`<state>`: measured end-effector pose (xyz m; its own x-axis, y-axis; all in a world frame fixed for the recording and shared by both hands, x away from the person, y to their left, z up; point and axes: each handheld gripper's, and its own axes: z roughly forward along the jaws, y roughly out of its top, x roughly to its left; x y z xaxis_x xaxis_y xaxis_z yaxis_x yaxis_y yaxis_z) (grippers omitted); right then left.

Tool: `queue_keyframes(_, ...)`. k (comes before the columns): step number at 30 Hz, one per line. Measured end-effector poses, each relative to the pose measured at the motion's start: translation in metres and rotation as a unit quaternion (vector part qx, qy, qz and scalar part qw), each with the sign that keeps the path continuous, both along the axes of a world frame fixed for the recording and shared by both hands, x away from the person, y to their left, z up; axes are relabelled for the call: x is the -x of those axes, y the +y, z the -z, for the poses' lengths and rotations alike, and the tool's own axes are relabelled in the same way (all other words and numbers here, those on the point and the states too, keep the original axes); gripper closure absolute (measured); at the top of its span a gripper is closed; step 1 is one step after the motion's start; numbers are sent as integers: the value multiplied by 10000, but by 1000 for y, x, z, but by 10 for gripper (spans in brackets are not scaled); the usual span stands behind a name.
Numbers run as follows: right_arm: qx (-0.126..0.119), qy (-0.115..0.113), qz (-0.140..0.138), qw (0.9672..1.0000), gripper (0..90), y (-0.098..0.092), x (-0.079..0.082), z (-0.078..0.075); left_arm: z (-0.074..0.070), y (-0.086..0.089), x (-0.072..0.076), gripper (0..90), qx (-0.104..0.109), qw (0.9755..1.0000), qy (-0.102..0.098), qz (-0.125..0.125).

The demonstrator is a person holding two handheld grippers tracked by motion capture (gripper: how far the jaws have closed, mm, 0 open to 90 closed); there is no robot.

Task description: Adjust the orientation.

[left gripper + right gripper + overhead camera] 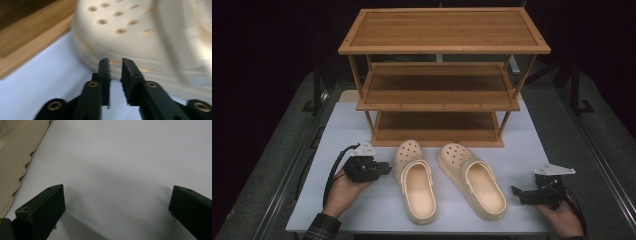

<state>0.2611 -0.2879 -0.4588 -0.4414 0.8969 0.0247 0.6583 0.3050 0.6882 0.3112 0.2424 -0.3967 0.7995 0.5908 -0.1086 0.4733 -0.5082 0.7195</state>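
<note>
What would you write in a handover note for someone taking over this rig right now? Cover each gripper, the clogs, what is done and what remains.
Left gripper: jaws nearly closed with a narrow gap, holding nothing, tips at the left clog.
Right gripper: jaws wide open, empty, over bare table beside the right clog.
Both clogs lie on the table in front of the wooden rack; its shelves hold nothing.
Done: nothing gripped.
Left, probably: grasp each clog and shelve it.
</note>
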Motion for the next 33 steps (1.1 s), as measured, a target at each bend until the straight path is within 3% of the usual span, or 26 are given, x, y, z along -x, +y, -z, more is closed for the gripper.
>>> queue_keyframes(1,0,0,0,10000,0,0,0,0,-2,-1,4,688,63,10000,-26,-5)
queue_keyframes(3,1,3,-1,10000,0,0,0,0,-4,-3,13,557,119,9999,-31,43)
queue_keyframes(8,3,2,1,10000,0,0,0,0,-11,-15,28,451,372,9991,-64,218)
queue_keyframes(14,5,-1,-3,10000,0,0,0,0,-15,-29,32,344,463,9985,-109,257)
queue_keyframes(15,5,-2,-3,10000,0,0,0,0,-14,-33,32,331,447,9986,-133,235)
queue_keyframes(16,7,-3,-3,10000,0,0,0,0,-11,-40,32,292,270,9994,-189,128)
queue_keyframes(17,7,-3,-3,10000,0,0,0,0,-11,-40,32,280,270,9994,-189,128)
queue_keyframes(22,5,-3,2,10000,0,0,0,0,-1,-52,32,270,-187,9995,-238,32)
queue_keyframes(27,2,-5,3,10000,0,0,0,0,-1,-49,32,273,-223,9995,-227,16)
queue_keyframes(33,1,-6,4,10000,0,0,0,0,-6,-35,28,298,-340,9989,-304,-112)
